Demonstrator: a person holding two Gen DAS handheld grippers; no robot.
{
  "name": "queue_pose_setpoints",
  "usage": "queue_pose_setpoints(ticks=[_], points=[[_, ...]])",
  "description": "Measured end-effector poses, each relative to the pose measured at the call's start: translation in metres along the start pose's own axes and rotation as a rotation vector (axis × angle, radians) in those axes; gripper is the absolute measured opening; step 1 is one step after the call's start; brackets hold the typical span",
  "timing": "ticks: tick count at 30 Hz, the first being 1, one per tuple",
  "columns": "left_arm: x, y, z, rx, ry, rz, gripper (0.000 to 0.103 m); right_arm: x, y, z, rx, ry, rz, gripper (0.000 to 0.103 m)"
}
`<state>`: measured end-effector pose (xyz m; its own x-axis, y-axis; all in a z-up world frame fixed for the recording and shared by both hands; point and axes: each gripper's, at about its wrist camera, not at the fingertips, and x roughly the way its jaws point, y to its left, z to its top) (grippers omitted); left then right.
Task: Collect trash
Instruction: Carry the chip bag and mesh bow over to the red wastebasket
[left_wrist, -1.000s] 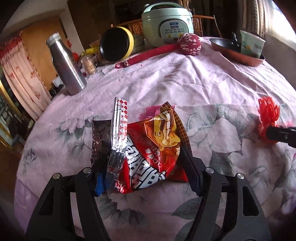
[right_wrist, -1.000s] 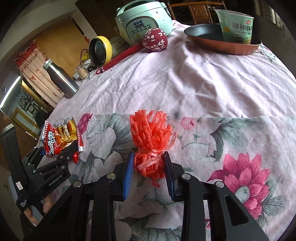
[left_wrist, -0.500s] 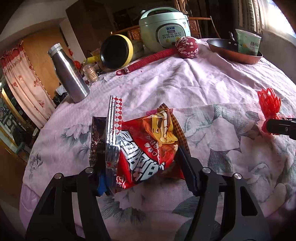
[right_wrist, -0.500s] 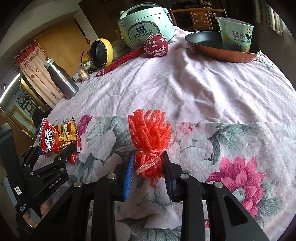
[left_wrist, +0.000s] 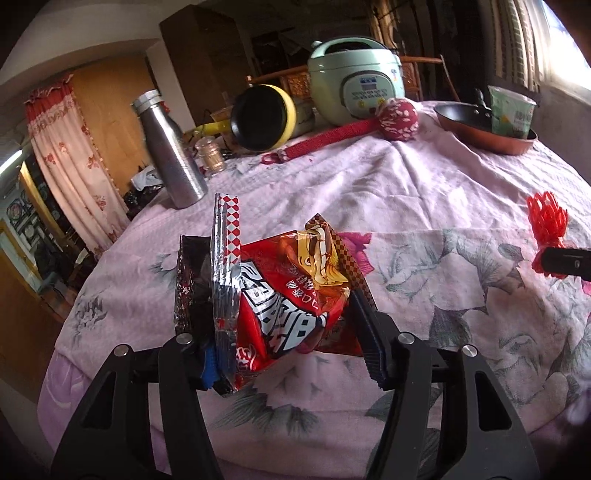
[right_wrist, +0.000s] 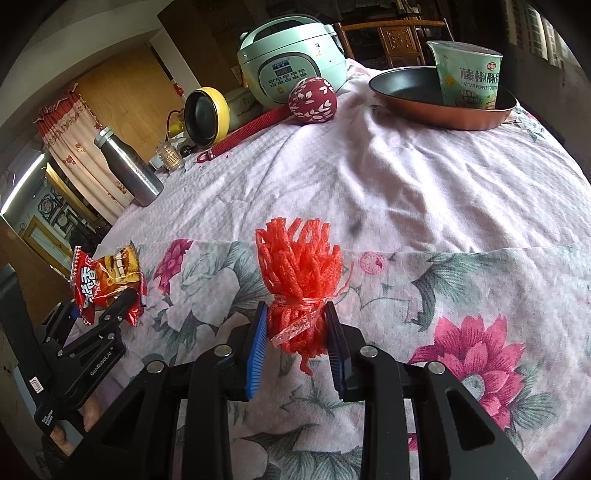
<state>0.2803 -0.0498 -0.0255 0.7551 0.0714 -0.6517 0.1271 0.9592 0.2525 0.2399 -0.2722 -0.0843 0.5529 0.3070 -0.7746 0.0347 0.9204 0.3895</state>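
Left tongs (left_wrist: 291, 343), which have just been closing, squeeze my red snack bag (left_wrist: 295, 295), while right tongs (right_wrist: 297, 339) pinch my red net ball (right_wrist: 299, 280).

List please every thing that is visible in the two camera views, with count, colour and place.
snack wrapper: 1, red, crumpled between left gripper's fingers
foam net: 1, red-orange, squeezed by right gripper
steel bottle: 1, silver, left table edge
rice cooker: 1, pale green, far side
small pot: 1, yellow, on its side
massage hammer: 1, dark red, before cooker
frying pan: 1, copper, far right
noodle cup: 1, green, in pan
tablecloth: 1, pink floral
left gripper: 1, black
right gripper: 1, black
hand: 1, holding left gripper
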Motion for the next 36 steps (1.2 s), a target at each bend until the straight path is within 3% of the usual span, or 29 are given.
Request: queue_pose_setpoints(ticks=[4,9,21,28,36], points=[[-0.014,0.016,-0.009,-0.064,-0.004,0.032,0.060,-0.001,0.003,-0.001,-0.006,0.000,0.013,0.031],[-0.042,0.024,-0.030,-0.063,-0.033,0.100,0.059,-0.001,0.008,-0.003,-0.025,0.005,0.020,0.031],[-0.105,0.050,-0.058,-0.151,-0.088,0.144,0.059,-0.007,0.008,-0.003,-0.027,-0.025,0.016,0.031],[-0.135,0.080,-0.076,-0.221,-0.110,0.177,0.059,-0.013,0.008,-0.009,-0.013,-0.051,0.019,0.031],[-0.171,0.132,-0.114,-0.321,-0.134,0.238,0.059,-0.032,0.025,-0.028,-0.082,-0.137,-0.028,0.031]])
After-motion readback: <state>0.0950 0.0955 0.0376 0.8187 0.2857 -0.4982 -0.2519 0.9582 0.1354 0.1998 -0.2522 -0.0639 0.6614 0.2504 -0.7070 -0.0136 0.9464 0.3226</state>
